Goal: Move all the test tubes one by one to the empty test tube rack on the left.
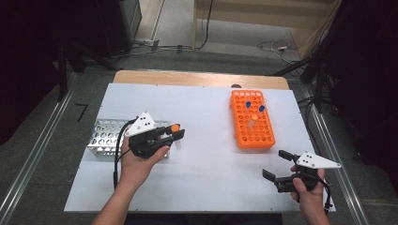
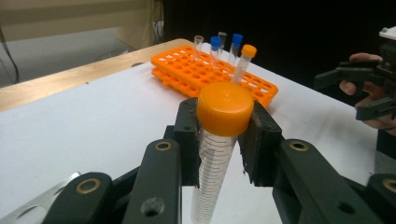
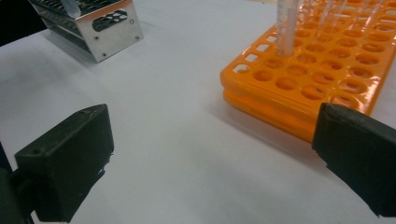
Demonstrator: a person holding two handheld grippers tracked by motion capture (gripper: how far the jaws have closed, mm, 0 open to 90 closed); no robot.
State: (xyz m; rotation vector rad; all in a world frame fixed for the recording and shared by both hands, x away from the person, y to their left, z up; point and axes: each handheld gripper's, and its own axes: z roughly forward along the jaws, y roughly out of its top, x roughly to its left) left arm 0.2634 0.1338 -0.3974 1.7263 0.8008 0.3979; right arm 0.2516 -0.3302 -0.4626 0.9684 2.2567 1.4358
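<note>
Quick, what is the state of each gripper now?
Left gripper: closed on the orange-capped tube, just under its cap.
Right gripper: open, holding nothing.

The left gripper [image 1: 174, 132] sits left of centre, held in the left hand [image 1: 141, 157] with the forearm entering from the near edge; its jaws are clamped on a tube. The right gripper [image 1: 277, 165] sits near right, gripped by the right hand [image 1: 309, 187], jaws spread wide with nothing between them.
</note>
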